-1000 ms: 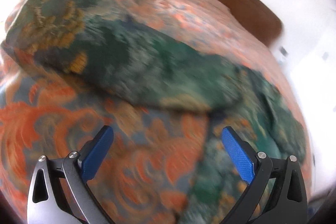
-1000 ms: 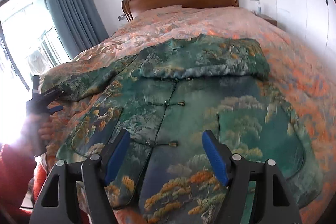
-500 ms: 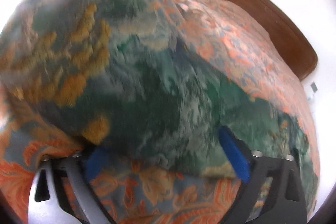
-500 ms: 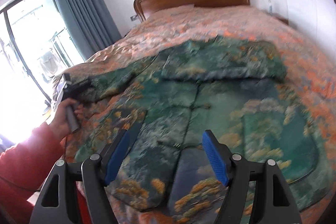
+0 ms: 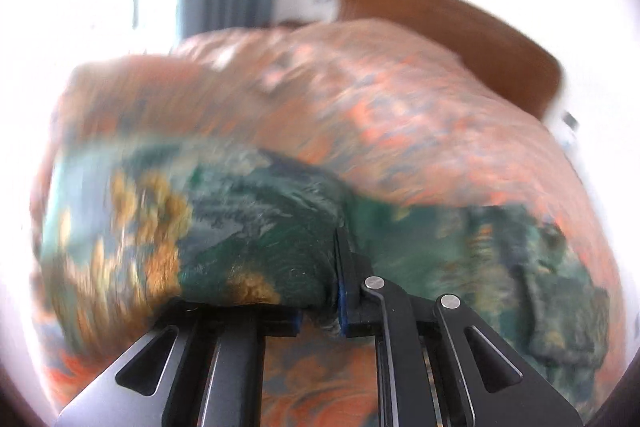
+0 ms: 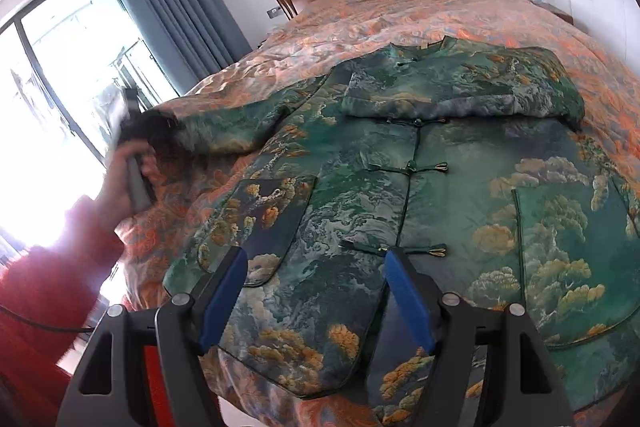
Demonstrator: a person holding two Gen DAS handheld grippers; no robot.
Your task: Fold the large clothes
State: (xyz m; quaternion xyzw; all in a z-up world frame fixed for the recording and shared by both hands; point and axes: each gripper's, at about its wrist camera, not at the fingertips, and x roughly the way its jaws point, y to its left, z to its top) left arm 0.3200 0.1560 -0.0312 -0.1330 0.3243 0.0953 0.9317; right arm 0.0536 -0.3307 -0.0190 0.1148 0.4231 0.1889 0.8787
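Sleeve fabric [image 5: 256,227] sits pinched between the closed blue pads of the left hand-held gripper [image 5: 320,315], out at the far-left edge of the bed [image 6: 460,15]. From there the green jacket [image 6: 420,187] lies off to the right, its sleeve running left to right across the coverlet. The right hand-held gripper [image 6: 316,295] hovers wide open and empty above the near hem, so the left hand [image 6: 120,179], fist wrapped round its handle, looks set to carry the sleeve rightward over the body.
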